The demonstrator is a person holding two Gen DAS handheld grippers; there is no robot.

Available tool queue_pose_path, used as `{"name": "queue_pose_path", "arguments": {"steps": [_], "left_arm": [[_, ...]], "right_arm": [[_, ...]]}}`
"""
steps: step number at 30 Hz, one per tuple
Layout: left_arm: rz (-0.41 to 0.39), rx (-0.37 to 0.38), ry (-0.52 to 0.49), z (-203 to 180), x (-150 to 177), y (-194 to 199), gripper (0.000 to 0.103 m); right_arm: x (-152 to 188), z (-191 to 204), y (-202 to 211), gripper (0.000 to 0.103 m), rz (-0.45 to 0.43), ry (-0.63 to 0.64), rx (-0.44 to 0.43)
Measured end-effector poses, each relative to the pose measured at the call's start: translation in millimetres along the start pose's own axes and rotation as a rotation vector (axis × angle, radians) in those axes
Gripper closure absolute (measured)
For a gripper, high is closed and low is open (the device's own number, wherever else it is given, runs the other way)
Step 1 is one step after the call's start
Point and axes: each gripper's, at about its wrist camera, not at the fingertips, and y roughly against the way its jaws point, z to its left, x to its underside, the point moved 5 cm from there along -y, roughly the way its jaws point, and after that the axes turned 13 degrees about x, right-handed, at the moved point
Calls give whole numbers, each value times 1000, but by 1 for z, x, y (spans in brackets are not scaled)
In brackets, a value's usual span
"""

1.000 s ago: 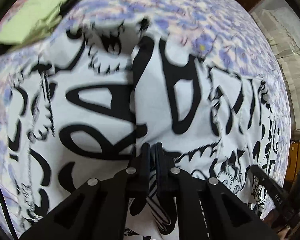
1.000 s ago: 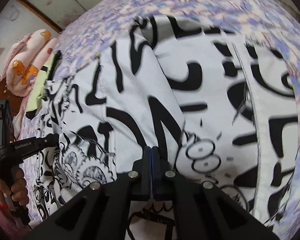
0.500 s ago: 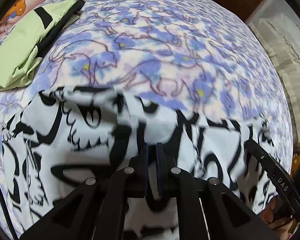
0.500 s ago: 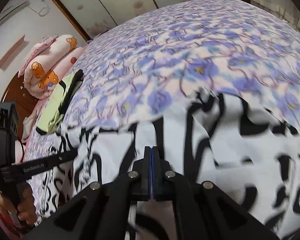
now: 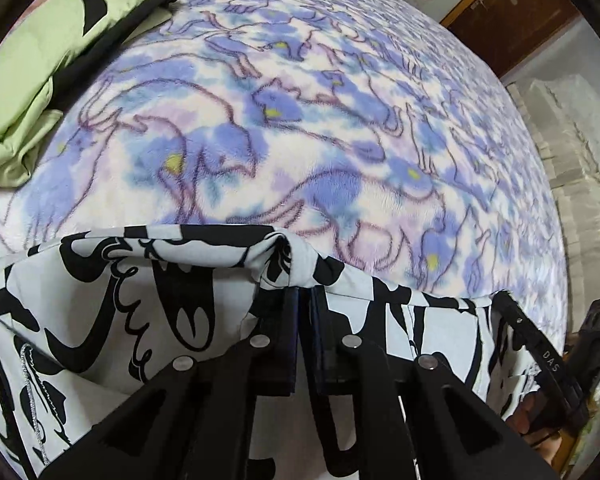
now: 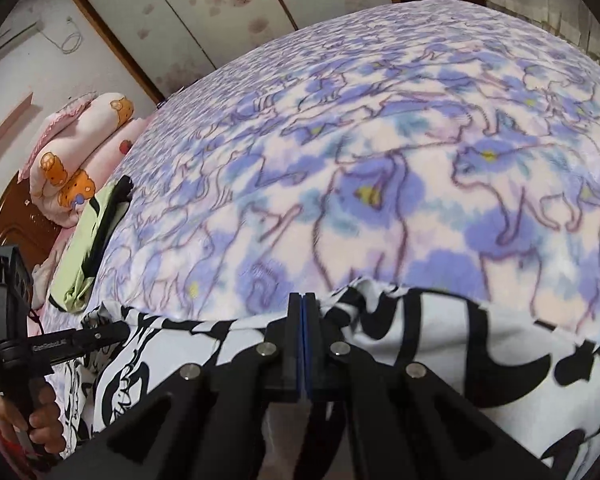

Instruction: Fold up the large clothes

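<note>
The bed's purple cat-print fleece blanket, a second ago almost wholly covered by the black-and-white printed garment, now lies bare ahead; the garment's far edge has been drawn back toward the person, so a fold is likely closing. The left gripper jaws pinch that edge; the right gripper jaws, pressed together, grip it too. A folded green garment lies well apart

A bed under a purple cat-print blanket fills the room, a pink bear-print quilt rolled by its wooden headboard, blotched white wall panels behind.
</note>
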Motion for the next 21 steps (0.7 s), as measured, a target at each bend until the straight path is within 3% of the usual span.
{"name": "queue_pose_path", "arguments": {"steps": [6,8,11,15,18,21], "left_arm": [[-9,32,68,18,-4,7,98],[-14,4,60,21,-6,9,92],[-29,-11,42,23,-9,11,90],[-61,-35,56,31,-18,16,90],[-58,-22,96,41,-26,13,90],[-58,-49,62,44,-27,13,90]], "right_arm": [[4,-7,6,103,-2,11,-13],[4,-10,9,103,-3,8,-20],[4,-12,11,103,1,7,-19],[3,-23,16,103,-20,-8,23],[3,-42,10,103,11,-16,99],[4,-54,9,103,11,-4,95]]}}
